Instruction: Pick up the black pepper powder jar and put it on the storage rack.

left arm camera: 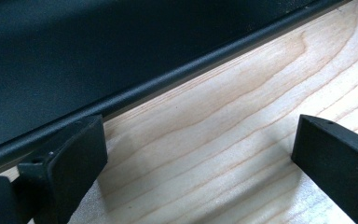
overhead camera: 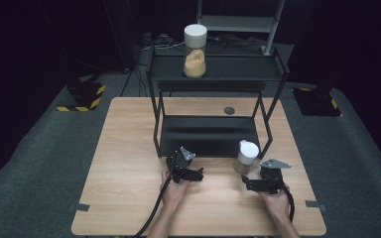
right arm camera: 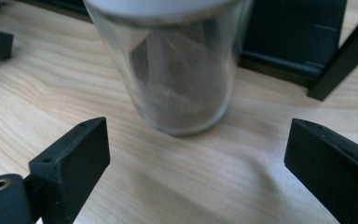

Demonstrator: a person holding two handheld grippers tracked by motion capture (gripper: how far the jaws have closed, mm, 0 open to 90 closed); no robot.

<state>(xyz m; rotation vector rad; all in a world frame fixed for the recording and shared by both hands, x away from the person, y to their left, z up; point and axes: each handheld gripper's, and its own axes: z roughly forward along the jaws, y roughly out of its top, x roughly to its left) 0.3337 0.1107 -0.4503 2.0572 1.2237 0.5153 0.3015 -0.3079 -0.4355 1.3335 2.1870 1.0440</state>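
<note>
1. One glass jar (overhead camera: 245, 157) with a white lid and a brownish fill stands upright on the wooden table (overhead camera: 129, 198), just in front of the right front leg of the black rack (overhead camera: 208, 134). In the right gripper view the jar (right arm camera: 182, 79) sits just ahead of the jaws, not between them.
2. Right gripper (overhead camera: 254, 181): its jaws stand spread wide on either side of bare wood (right arm camera: 196, 158), touching nothing. It lies low over the table just beside the jar, held by the person's right hand (overhead camera: 277, 201).
3. Left gripper (overhead camera: 174, 159): its jaws are also spread apart with only wood grain between them (left arm camera: 200, 154). It points at the front edge of the rack's lower shelf (left arm camera: 121, 70), with one jaw close against that edge. The left hand (overhead camera: 173, 191) holds it near the table's middle.
4. The two grippers are well apart.
5. A second, taller jar (overhead camera: 195, 52) with a white lid and a pale orange fill stands on the rack's top shelf.
6. Dark carpet (overhead camera: 39, 148) surrounds the table.
</note>
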